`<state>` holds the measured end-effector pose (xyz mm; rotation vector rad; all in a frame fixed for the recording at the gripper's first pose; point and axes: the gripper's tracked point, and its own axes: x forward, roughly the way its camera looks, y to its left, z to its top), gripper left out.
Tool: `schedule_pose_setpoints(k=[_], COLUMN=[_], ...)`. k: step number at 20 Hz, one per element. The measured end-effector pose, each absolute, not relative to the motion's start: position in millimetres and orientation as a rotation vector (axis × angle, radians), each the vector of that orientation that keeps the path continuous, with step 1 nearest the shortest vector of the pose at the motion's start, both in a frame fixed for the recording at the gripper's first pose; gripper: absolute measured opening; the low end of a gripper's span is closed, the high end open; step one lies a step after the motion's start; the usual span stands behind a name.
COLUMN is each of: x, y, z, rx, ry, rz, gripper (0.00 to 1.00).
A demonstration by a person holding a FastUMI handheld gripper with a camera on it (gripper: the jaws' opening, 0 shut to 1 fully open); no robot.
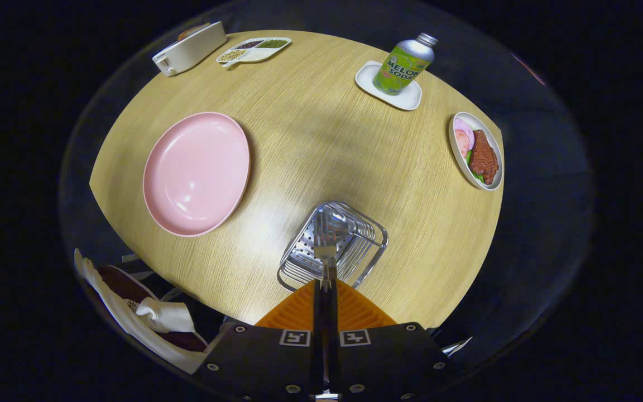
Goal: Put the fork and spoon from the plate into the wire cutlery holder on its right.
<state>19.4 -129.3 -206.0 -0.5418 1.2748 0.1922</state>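
The round pink plate (196, 173) lies bare on the wooden worktop (310, 128) – a steel fork (328, 237) is gripped by the closed claw (325, 285) over the wire cutlery holder (334, 245), the spoon's whereabouts unclear

Overhead glare on the table (310, 139), sharp centre, fisheye-warped edges.

The wooden table (321, 139) carries a pink plate (196, 173) at 9 o'clock, a wire cutlery holder (332, 245) at 6, a food dish (476, 151) at 3, and a coaster tray (388, 86) at 1.
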Motion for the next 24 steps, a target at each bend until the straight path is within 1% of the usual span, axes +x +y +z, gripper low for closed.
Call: schedule_pose_setpoints(k=[3, 6, 7, 8, 9, 12, 13, 17, 20, 22, 24], x=[23.1, 22.6, 23.6, 27.5, 29.6, 44.3, 52.6, 78.7, 81.6, 76.9, 68.8], y=[-125.2, -126.7, -126.5, -124.7, -121.1, -96.7, -85.6, -58.7, -47.7, -45.9, -44.0], z=[-202.8, -193.1, -184.1, -180.4, -171.9, -148.3, -134.3, -68.0, -17.7, 14.9, 32.5], rx=[-0.541, -0.494, -0.473, -0.443, -0.407, -0.282, -0.246, -0.175, -0.131, -0.085, -0.038], ry=[1.242, 1.200, 1.168, 1.131, 1.094, 0.940, 0.858, 0.542, 0.339, 0.221, 0.162], rz=[0.200, 0.173, 0.158, 0.147, 0.135, 0.128, 0.124, 0.080, 0.044, 0.032, 0.035], gripper=[0.08, 0.12, 0.20, 0.30, 0.55, 0.98, 1.00, 1.00, 1.00, 0.99, 0.99])
